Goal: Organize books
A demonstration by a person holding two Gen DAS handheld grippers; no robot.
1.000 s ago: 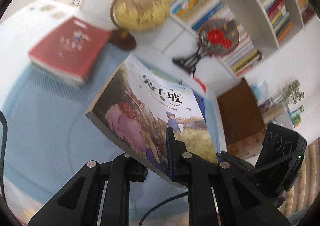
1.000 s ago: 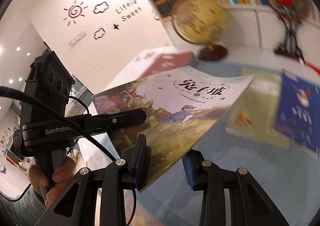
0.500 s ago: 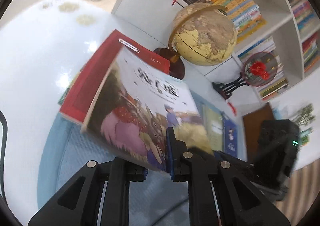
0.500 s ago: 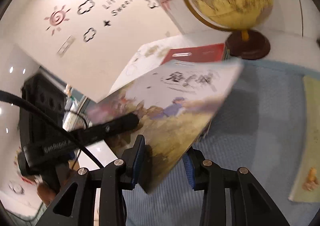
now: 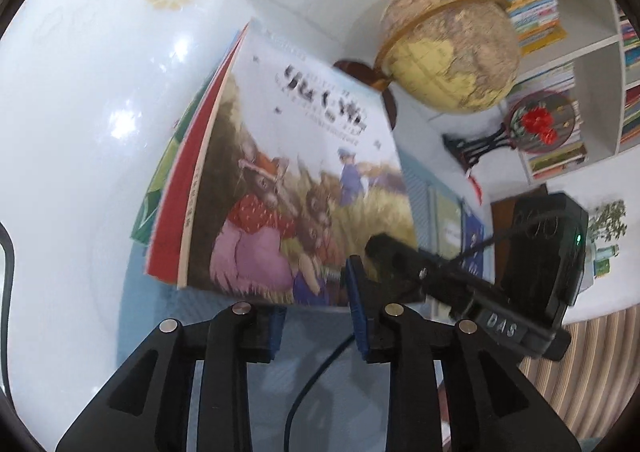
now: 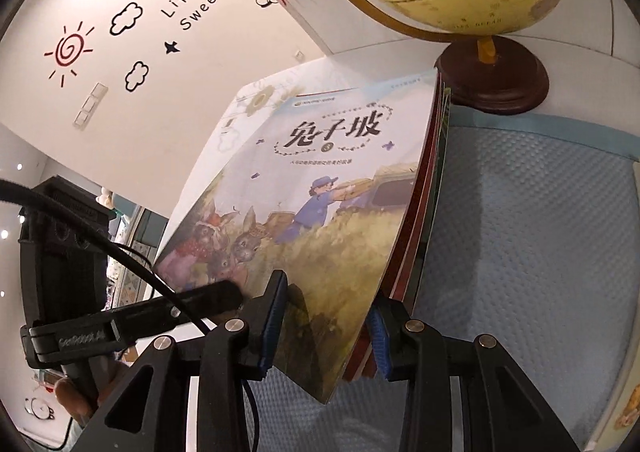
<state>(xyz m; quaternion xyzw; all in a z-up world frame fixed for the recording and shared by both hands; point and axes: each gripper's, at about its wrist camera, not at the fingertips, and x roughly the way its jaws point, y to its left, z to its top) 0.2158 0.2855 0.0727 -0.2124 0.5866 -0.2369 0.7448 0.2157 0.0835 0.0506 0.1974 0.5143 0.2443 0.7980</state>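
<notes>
The illustrated book with rabbits on its cover lies on top of a stack of books, above a red book and a green one. My left gripper has its jaws apart at the book's near edge, not pinching it. My right gripper straddles the book's near corner with jaws spread wide; the corner curls up between them. The right gripper also shows in the left wrist view resting on the cover.
A globe on a dark wooden base stands just behind the stack. A blue textured mat covers the white table. More books lie to the right on the mat. A bookshelf and a red ornament stand behind.
Both grippers carried the illustrated book leftward and set it down on the red book's stack. The left gripper's jaws have opened off the book, and the right jaws have spread.
</notes>
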